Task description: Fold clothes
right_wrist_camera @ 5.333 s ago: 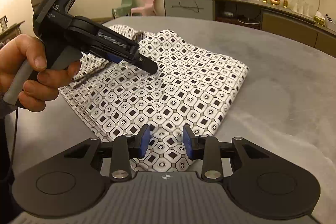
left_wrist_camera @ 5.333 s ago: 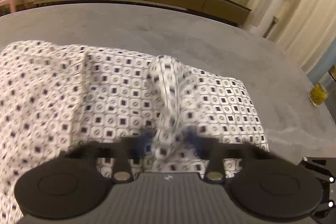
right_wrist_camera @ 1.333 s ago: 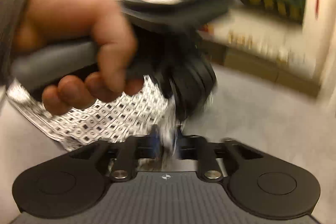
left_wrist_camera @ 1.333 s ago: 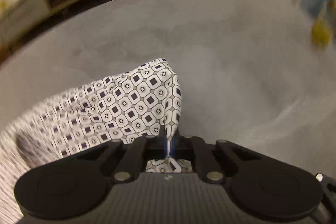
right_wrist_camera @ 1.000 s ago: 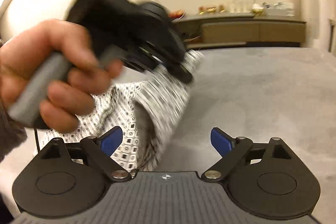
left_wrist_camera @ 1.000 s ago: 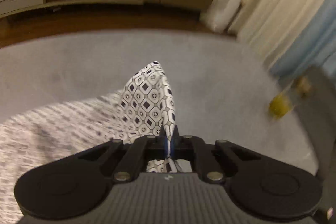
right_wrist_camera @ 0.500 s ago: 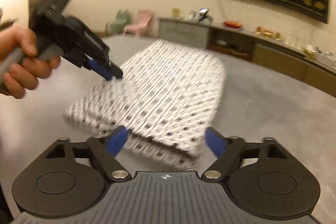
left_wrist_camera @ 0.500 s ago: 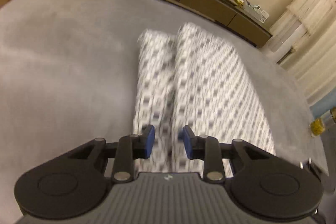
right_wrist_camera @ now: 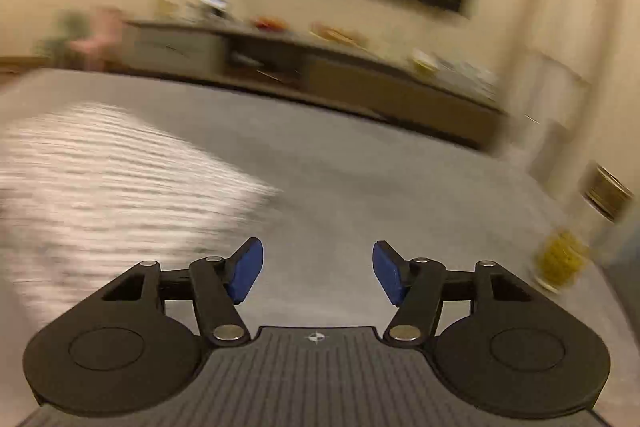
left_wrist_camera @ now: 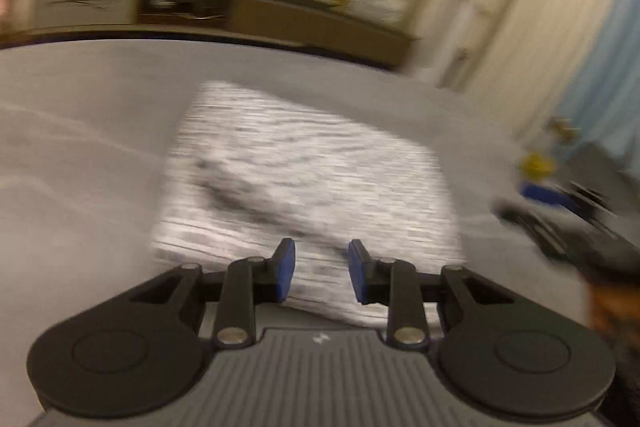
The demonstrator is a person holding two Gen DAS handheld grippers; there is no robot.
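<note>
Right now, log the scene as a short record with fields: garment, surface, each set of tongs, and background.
garment: patterned cloth, folded into a compact rectangle, lying flat; image blurred
surface: grey table
left tongs: open, empty, above the cloth's near edge
right tongs: open wide, empty, over bare table to the right of the cloth
background: long sideboard against the wall, curtains at right
fold state: looks finished, nothing gripped
</note>
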